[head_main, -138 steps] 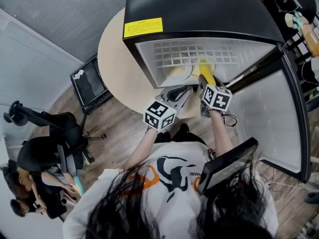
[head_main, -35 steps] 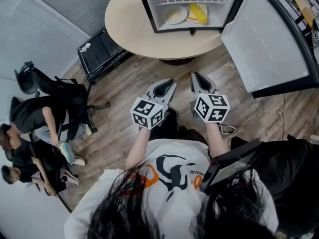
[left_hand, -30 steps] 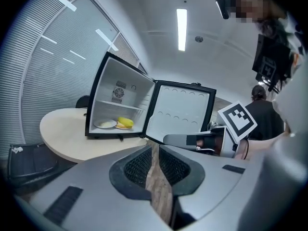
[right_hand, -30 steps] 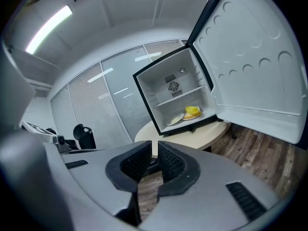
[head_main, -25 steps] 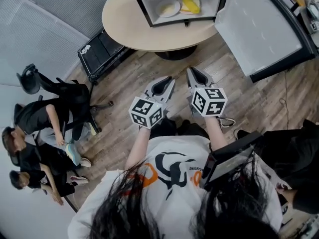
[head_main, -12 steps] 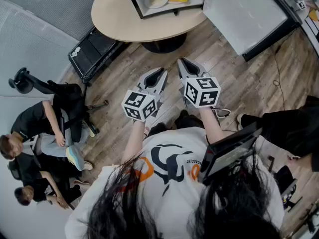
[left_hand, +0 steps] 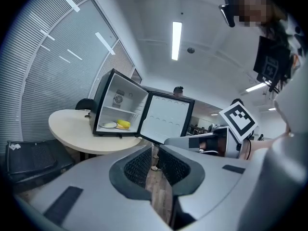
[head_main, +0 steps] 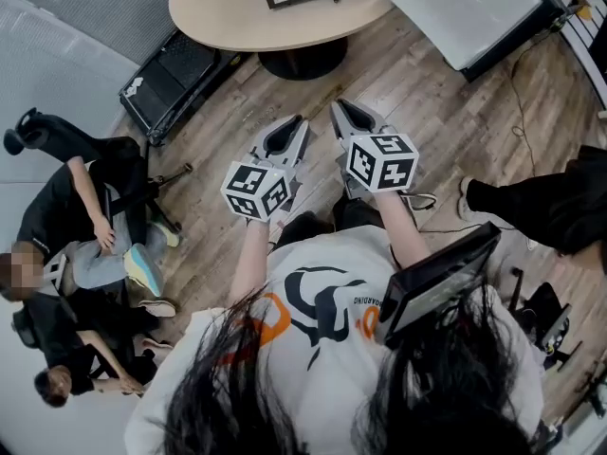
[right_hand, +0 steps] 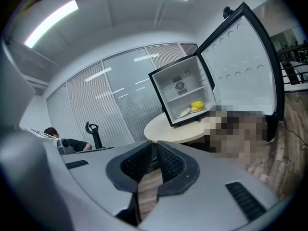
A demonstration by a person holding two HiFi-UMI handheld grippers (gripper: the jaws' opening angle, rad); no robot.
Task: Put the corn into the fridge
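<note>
The yellow corn (left_hand: 123,124) lies beside a white plate (left_hand: 109,125) on the floor of the open mini fridge (left_hand: 120,102), which stands on a round beige table (head_main: 247,12). In the right gripper view the corn (right_hand: 197,105) sits far off inside the fridge (right_hand: 183,93), whose door (right_hand: 240,66) is swung wide. My left gripper (head_main: 295,123) and right gripper (head_main: 339,109) hover side by side over the wooden floor, well short of the table. Both are shut with nothing between the jaws.
Seated people (head_main: 90,245) and an office chair (head_main: 38,136) are at the left. A black case (head_main: 161,74) lies on the floor by the table. Another person's legs (head_main: 531,202) and cables (head_main: 531,93) are at the right.
Both grippers have drawn back from the fridge together, and the table and fridge have slid to the top edge of the head view. The corn stays in the fridge.
</note>
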